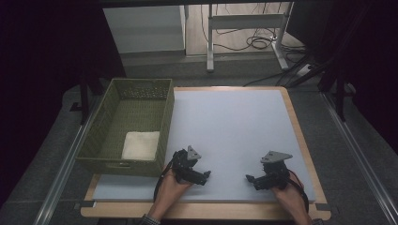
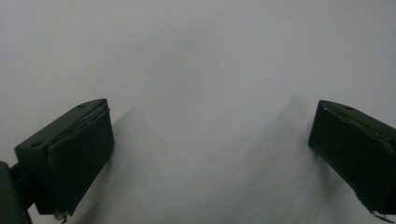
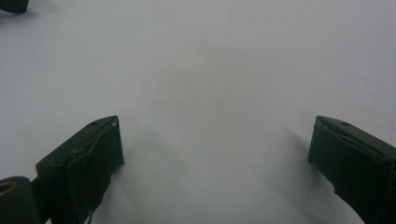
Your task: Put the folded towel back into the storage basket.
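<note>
Off the table's left edge sits a woven olive basket, its rectangular walls ribbed like wicker. A folded white cloth, soft and terry-like, lies flat in the basket's near right corner, probably stowed there as finished work. Near the front edge of the matte pale-grey table, the left gripper lies low in a hand, its jaws spread wide over bare surface and gripping nothing. Further right along that edge, the right gripper rests likewise, released and empty; both angular black tools point inward toward each other, seemingly parked.
</note>
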`<move>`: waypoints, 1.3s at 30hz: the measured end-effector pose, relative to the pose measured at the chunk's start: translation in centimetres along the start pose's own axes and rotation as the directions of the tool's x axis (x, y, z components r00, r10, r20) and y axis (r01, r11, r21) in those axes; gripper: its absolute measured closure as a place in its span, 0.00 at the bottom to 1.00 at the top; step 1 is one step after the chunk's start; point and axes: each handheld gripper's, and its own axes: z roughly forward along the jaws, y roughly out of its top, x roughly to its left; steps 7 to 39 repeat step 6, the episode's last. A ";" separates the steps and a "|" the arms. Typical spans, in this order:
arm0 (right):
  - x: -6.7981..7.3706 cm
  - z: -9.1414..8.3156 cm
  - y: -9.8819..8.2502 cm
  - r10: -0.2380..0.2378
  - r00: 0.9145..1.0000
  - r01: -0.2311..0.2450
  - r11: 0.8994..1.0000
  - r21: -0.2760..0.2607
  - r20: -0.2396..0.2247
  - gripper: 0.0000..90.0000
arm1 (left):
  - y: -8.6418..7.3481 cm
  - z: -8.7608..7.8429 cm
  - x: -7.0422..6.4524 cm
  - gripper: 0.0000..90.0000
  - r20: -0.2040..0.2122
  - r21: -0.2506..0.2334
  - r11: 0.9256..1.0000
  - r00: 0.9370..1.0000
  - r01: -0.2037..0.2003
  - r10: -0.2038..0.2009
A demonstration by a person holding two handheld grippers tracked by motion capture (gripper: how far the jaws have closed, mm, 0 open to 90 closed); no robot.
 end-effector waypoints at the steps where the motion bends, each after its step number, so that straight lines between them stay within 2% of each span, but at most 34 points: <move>1: 0.0 0.0 0.0 0.002 1.000 -0.002 1.000 -0.001 -0.001 0.04 | 0.0 0.0 0.0 0.00 0.000 -0.001 1.000 1.000 -0.001 0.000; 39: 0.0 0.0 -0.1 0.001 1.000 -0.001 1.000 -0.001 0.000 0.04 | -0.1 0.1 0.0 0.00 -0.005 -0.006 1.000 1.000 -0.006 0.006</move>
